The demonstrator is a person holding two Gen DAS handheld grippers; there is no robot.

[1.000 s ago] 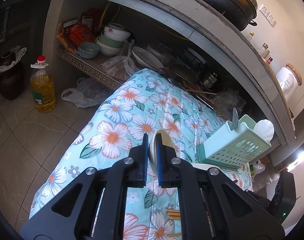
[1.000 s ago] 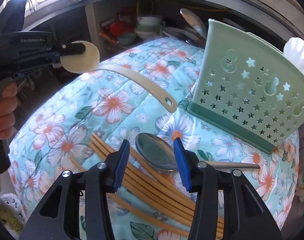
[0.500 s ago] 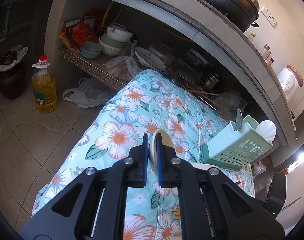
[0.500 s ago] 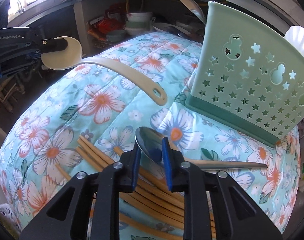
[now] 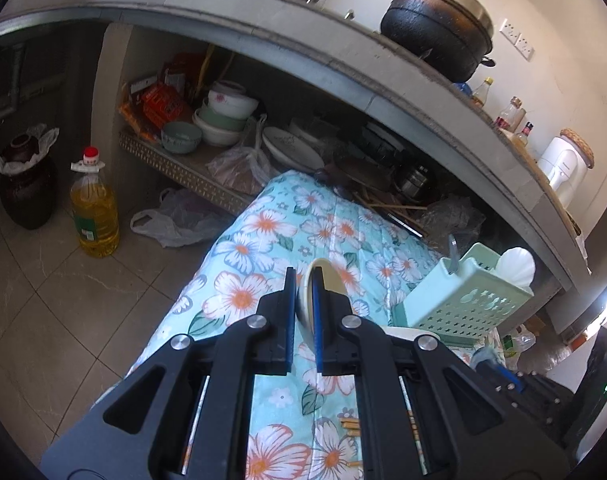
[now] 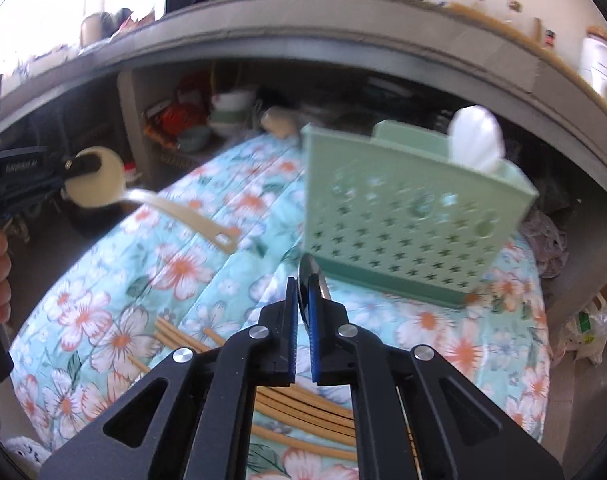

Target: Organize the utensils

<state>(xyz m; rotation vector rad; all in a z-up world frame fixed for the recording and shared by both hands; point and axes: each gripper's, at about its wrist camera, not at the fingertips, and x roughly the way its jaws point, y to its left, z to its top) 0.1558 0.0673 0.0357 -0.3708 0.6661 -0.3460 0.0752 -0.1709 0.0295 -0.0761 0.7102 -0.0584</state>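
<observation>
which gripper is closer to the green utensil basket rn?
Right. The right gripper, shut on a metal spoon, sits just before the basket. The left gripper holds a cream ladle farther left.

The cloth (image 6: 175, 264) is pale turquoise with orange-centred white flowers; the utensil holder (image 6: 407, 220) is mint green (star-shaped cut-outs), the ladle (image 6: 103, 184) cream, the chopsticks (image 6: 303, 404) tan, the oil bottle (image 5: 95, 216) yellow.
</observation>
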